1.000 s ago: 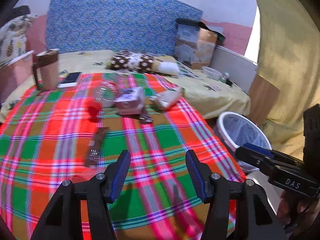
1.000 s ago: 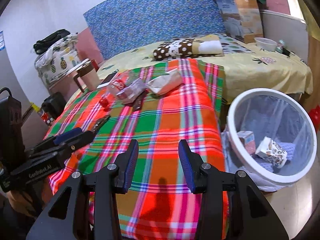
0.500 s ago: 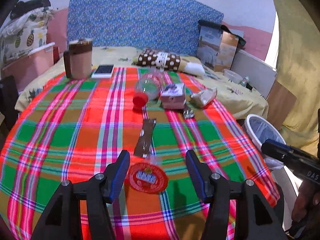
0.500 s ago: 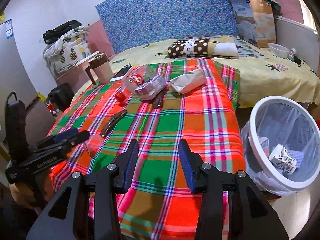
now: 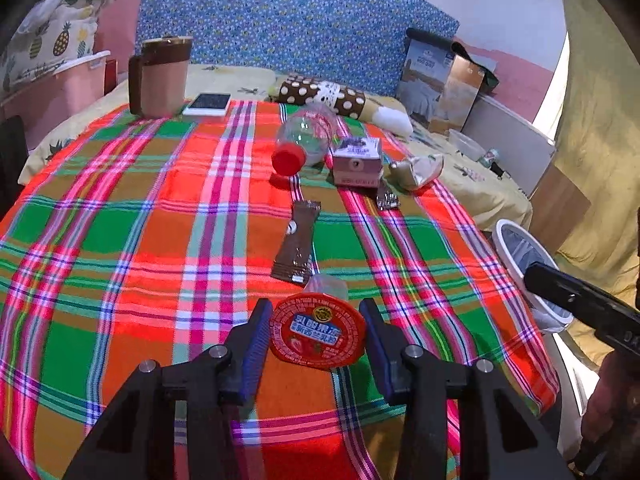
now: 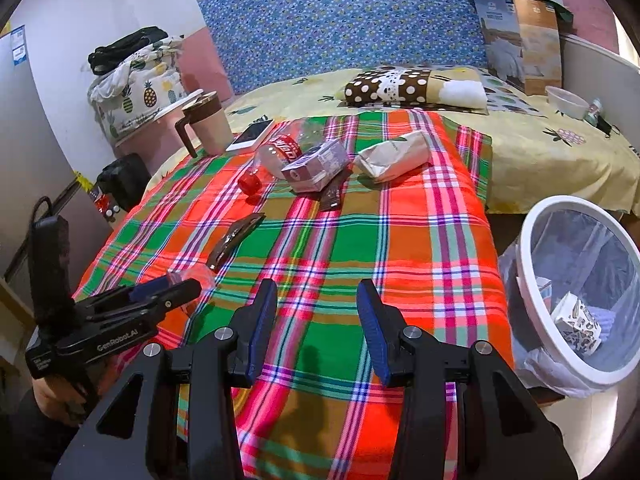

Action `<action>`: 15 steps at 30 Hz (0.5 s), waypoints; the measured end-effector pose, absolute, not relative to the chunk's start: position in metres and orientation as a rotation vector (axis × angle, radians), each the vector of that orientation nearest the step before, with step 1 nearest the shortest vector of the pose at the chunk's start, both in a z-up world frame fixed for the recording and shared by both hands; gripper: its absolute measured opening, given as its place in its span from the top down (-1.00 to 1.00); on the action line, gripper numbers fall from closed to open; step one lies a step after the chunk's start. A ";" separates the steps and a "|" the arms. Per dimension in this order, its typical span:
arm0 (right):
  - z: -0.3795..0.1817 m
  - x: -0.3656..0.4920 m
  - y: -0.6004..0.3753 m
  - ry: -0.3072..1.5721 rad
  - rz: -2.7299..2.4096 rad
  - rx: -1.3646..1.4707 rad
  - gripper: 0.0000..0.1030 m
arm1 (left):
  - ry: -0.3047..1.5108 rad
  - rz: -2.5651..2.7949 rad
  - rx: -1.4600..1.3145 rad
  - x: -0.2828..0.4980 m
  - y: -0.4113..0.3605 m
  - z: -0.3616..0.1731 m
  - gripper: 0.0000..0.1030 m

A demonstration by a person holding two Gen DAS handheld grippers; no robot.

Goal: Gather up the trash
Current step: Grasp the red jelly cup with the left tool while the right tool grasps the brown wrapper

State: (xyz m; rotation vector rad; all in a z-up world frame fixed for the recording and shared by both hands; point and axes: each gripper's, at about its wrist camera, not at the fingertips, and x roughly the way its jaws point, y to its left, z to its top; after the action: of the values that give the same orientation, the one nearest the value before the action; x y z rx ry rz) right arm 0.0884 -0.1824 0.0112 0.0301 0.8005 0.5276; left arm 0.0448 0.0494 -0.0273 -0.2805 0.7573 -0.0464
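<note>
Presently, the left gripper sits low over the plaid blanket on the bed, with a red-lidded jelly cup lying on its side between its blue pads. Its jaws have just been closing around the cup; the left pad stands at the lid's edge and the right pad shows a thin gap, so whether the pads press on the cup cannot be told. The cup's clear body points away from the camera, toward a brown snack wrapper that lies flat just beyond it.

Farther up the blanket lie a clear plastic bottle with a red cap, a small milk carton just beside it, a crumpled paper bag to the right, and a small dark wrapper in front of the carton. A brown lidded mug and a smartphone stand at the far left edge of the blanket.

The right gripper hovers above the near right part of the blanket, jaws apart, with nothing between them. To its right, beside the bed, stands a white-rimmed trash bin lined with a clear bag; a patterned carton and other scraps lie inside. In the right wrist view, the left gripper appears at the lower left, held in a person's hand.
</note>
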 end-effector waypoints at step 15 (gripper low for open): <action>0.010 0.099 -0.126 0.827 0.595 -0.026 0.15 | 0.692 0.078 -0.325 0.046 0.109 -0.013 0.13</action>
State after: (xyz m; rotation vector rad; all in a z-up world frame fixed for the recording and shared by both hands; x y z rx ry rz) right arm 0.0992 -0.1256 0.0101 -0.0259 0.8270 0.5949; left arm 0.0458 0.1089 -0.0132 -0.3246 0.6923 0.0783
